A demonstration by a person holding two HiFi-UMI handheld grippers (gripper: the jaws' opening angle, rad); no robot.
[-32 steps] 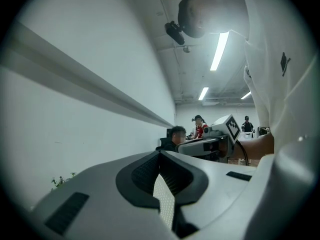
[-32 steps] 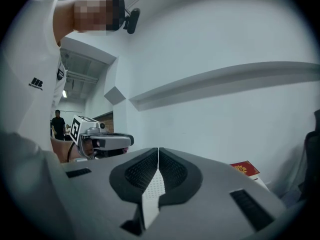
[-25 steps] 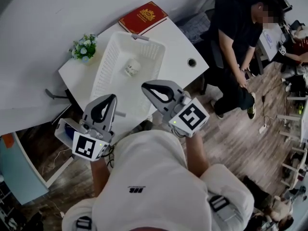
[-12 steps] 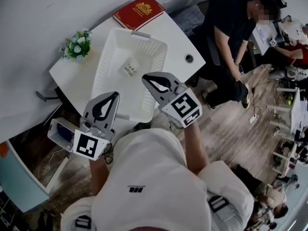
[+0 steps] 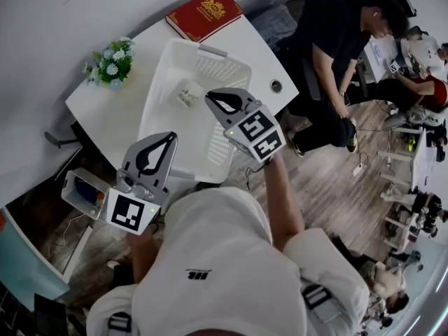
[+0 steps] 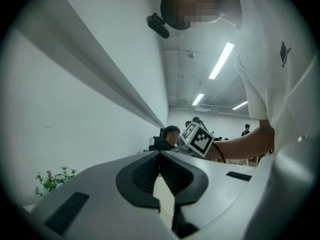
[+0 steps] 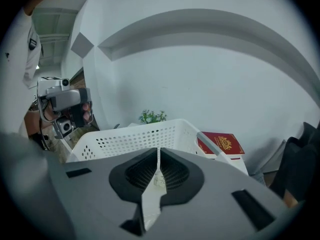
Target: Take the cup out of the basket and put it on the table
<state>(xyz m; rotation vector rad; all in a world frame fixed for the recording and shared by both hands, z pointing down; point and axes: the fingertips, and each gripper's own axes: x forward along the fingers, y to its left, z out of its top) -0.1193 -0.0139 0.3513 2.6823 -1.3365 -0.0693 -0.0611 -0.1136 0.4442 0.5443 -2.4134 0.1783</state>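
Table: white rectangular top, set against a pale wall; carries basket, book and plant.
Bystander: in dark clothes, seated off the table's right side, well apart from both grippers.
Basket: white perforated plastic laundry-type basket, long axis running near-to-far, covering most of the table's middle; near end at the table's front edge.
R gripper: grey two-jaw tool w/ marker cube, over the basket's right half, tilted down twd the basket interior. Jaws pressed together at the tips, nothing held. Apart from cup.
L gripper: same build, roughly level, by the basket's near-left corner, outside the basket wall. Jaws closed tip to tip, nothing between.
Book: red hardcover w/ gold emblem, flat on the far right corner of table, just beyond basket's far end.
Plant: small green sprig w/ pale flowers, upright, far-left of table, beside basket, not touching.
Cup: small pale cup w/ dark markings, on basket floor, far-left part; nothing touching it. Upright or tipped: can't tell.
Grommet: round cable hole in table top, right of basket.
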